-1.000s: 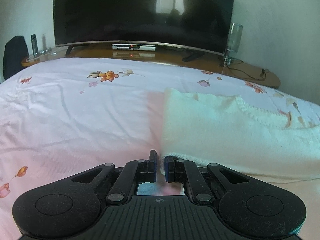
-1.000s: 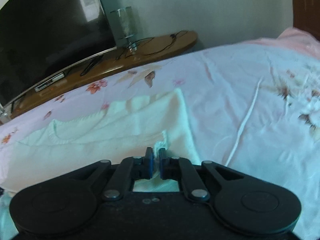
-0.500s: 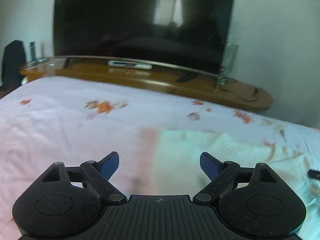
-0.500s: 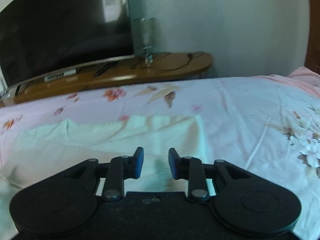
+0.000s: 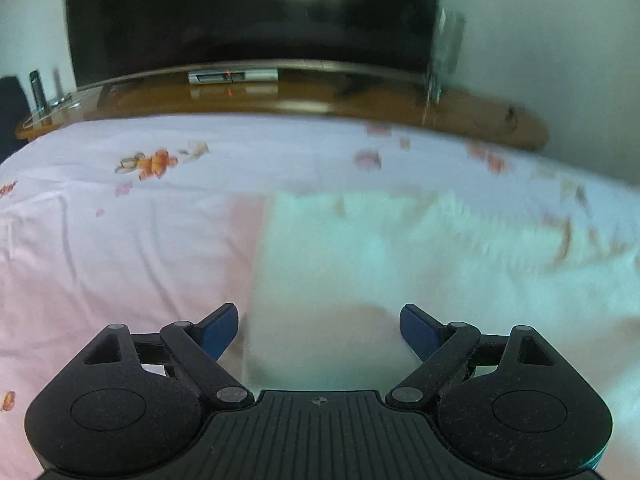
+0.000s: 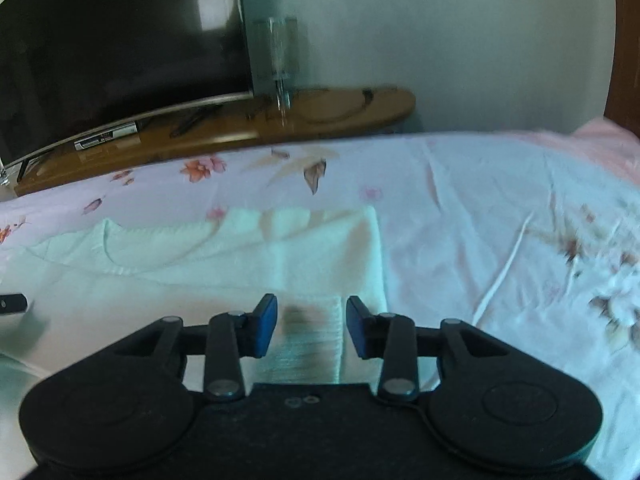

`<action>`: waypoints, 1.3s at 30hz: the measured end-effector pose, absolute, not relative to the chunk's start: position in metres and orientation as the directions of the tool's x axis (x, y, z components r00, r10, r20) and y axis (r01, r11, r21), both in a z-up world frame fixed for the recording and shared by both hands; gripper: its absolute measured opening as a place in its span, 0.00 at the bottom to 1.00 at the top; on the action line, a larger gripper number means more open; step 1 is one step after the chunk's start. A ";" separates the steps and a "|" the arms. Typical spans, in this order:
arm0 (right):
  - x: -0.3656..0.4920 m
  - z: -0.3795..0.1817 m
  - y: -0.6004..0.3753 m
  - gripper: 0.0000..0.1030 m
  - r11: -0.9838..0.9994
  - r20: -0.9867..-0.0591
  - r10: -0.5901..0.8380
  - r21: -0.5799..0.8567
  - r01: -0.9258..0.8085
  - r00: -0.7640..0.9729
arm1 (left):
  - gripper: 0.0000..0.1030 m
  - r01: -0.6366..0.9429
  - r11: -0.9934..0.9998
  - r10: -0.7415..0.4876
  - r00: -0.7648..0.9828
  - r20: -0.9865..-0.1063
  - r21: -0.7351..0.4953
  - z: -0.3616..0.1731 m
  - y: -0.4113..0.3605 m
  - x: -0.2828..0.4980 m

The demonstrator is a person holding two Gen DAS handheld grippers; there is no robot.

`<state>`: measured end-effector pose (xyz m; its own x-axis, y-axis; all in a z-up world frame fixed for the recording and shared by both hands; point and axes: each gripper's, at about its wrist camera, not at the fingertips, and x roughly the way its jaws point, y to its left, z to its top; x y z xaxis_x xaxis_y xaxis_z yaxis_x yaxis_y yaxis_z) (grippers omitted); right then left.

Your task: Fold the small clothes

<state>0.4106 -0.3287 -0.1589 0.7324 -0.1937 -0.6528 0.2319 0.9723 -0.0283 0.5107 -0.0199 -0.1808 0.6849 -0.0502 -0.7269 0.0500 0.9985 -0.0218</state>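
- Left wrist view: we look along the left gripper (image 5: 319,330); its blue fingers (image 5: 219,332) are spread wide and released, having just opened, with nothing pressed between them.
- Below and ahead of it a pale knitted garment (image 5: 400,256) lies flat on the bed (image 5: 120,248), its left edge running straight away from us. The picture is blurred here, so we cannot make out the knit.
- The bed has a pink sheet printed with orange flowers. Beyond its far edge stands a wooden surface (image 5: 360,100) carrying a large dark television (image 5: 252,12) and a silver box (image 5: 232,77) showing a small red light. We can read no brand or writing on either.
- Right wrist view: the right gripper (image 6: 311,326) has its fingers (image 6: 263,330) partly parted; they have just been opening and grip nothing, with a folded corner of the garment (image 6: 240,256) lying between them untouched.
- The garment's curved neckline shows at the left. A clear glass (image 6: 280,52) stands beside the television (image 6: 112,40); no lettering is legible.
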 end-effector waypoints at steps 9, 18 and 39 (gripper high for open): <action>0.393 -0.147 -0.330 0.39 0.972 -0.662 -0.143 0.047 0.231 0.735 | 0.85 0.042 0.999 -0.042 0.673 -0.739 -0.018 -0.168 -0.016 0.484; 0.387 -0.163 -0.330 0.41 0.978 -0.731 -0.128 0.018 0.206 0.670 | 0.85 0.036 0.999 -0.023 0.671 -0.741 0.002 -0.168 -0.020 0.474; 0.436 -0.167 -0.349 0.11 0.977 -0.663 -0.061 0.114 0.181 0.746 | 0.85 0.033 0.997 0.025 0.727 -0.686 0.071 -0.179 -0.022 0.571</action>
<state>0.4362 -0.3494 -0.1672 0.7461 -0.0611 -0.6631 0.1811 0.9769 0.1137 0.5706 -0.0223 -0.1794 0.7268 0.0248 -0.6864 0.0331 0.9969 0.0710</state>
